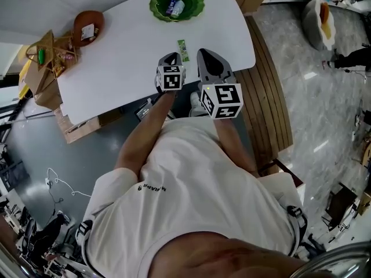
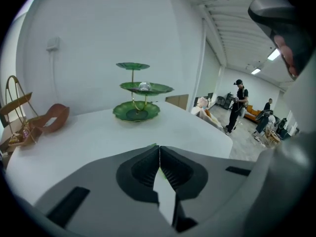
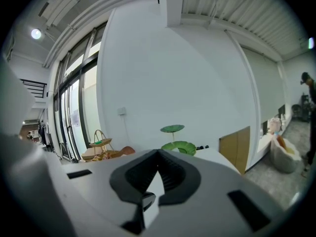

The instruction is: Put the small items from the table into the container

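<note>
Packet (image 1: 182,50), green, lies flat on the bench (image 1: 116,68), long axis running from me toward the dish (image 1: 177,3); print unreadable. My left gripper (image 1: 171,57) and right gripper (image 1: 207,54) are both closed, empty.

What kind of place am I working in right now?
Probably a large open workshop or lab hall rather than a home. It has a high ribbed ceiling with strip lights and a polished stone floor. People stand in the open space beyond the white table.
</note>
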Demonstrator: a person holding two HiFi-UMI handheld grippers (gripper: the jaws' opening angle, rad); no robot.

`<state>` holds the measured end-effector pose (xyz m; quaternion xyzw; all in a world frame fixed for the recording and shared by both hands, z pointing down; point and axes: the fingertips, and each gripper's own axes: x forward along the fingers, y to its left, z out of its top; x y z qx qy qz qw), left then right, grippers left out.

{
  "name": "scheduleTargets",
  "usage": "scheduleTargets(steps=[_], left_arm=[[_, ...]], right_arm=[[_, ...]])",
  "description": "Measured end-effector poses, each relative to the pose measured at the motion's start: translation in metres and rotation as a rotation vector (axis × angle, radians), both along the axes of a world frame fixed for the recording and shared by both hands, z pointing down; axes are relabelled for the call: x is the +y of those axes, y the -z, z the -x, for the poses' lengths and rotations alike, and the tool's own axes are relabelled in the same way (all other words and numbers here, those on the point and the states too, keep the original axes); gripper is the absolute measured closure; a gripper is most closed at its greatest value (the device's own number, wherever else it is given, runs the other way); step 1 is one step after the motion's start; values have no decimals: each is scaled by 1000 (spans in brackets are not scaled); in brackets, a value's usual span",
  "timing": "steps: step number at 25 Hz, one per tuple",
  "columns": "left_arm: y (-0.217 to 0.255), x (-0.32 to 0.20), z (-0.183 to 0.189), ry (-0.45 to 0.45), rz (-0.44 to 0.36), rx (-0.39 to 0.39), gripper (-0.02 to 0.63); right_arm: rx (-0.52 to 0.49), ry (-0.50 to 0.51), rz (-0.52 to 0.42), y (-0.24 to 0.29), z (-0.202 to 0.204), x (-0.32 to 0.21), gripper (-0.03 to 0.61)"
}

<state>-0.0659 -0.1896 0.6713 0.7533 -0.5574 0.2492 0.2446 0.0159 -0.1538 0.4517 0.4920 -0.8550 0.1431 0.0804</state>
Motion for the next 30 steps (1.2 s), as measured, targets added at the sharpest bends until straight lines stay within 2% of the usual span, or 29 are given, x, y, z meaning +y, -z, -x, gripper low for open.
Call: scheduleTargets(steps=[8, 14, 30], left_arm=[[-35, 7, -14, -33, 78, -10, 604], [-55, 6, -26, -51, 132, -13, 549], [-111, 3, -33, -64, 254, -100, 526]], right_arm=[[7, -3, 25, -10, -6, 4, 574], [22, 1, 38, -15, -10, 5, 574], [13, -62, 65, -25, -43, -4, 574]])
